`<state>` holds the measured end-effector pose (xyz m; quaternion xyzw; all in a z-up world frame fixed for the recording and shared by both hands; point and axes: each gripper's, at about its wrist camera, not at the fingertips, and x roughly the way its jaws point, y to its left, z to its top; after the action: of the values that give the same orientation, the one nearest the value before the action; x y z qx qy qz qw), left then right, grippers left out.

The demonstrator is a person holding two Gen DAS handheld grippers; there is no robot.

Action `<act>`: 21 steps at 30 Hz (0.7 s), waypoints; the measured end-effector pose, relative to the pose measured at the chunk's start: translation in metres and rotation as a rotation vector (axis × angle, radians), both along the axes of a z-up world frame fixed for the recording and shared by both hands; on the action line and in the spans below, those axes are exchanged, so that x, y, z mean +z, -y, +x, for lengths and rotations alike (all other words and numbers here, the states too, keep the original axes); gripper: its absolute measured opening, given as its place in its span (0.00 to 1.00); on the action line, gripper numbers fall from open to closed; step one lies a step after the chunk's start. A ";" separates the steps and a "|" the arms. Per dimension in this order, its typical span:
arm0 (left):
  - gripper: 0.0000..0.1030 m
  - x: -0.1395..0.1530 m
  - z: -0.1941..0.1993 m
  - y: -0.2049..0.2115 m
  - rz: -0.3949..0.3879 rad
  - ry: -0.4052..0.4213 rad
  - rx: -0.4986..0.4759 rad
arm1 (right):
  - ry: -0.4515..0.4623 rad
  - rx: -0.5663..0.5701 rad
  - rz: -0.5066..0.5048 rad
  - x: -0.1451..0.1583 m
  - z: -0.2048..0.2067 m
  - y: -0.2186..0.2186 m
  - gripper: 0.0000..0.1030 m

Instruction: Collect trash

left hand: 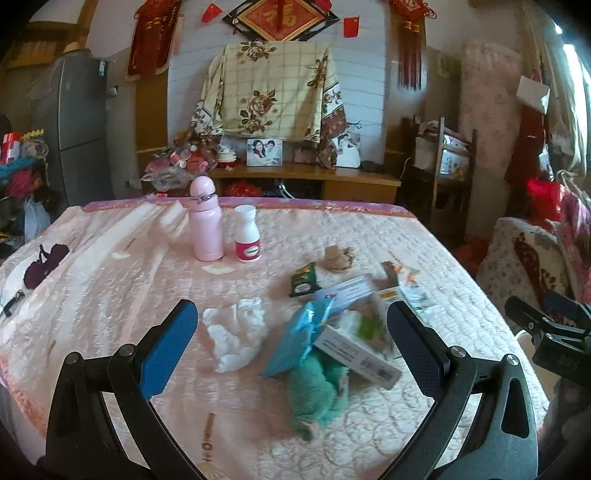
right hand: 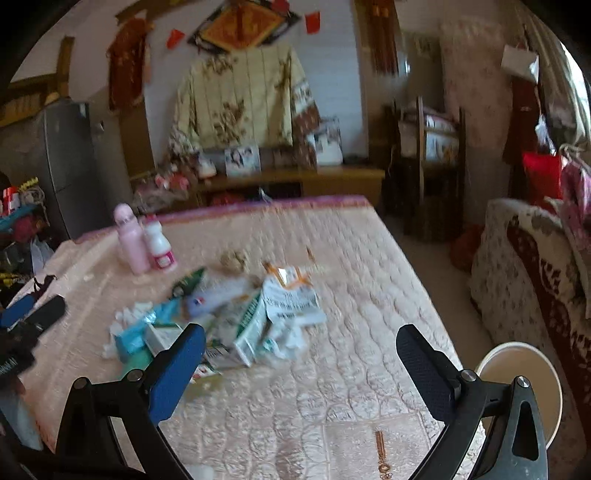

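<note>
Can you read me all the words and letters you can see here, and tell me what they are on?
"福": gold character on the red diamond wall plaque.
Print on the white and grey boxes, the green packet, the white bottle's pink label, the torn white packaging and the bedcover: too small or blurred to read.

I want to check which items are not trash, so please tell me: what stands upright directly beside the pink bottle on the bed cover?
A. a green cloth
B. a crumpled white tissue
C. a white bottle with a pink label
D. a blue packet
C: the white bottle with a pink label stands upright just to the right of the pink bottle, far from the trash pile.
</note>
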<state>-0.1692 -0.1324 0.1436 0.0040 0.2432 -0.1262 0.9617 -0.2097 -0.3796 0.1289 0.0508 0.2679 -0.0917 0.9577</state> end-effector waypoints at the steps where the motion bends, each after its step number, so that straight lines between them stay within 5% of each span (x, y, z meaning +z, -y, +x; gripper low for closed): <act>1: 0.99 0.001 -0.001 0.002 -0.003 0.003 -0.001 | 0.013 0.004 -0.007 0.003 -0.004 -0.001 1.00; 21: 0.99 0.008 -0.013 0.006 -0.014 0.048 0.006 | 0.120 0.031 -0.018 0.035 -0.021 -0.017 1.00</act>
<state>-0.1822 -0.1384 0.1518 -0.0002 0.2190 -0.1248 0.9677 -0.2311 -0.3621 0.1643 0.0436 0.2100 -0.0759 0.9738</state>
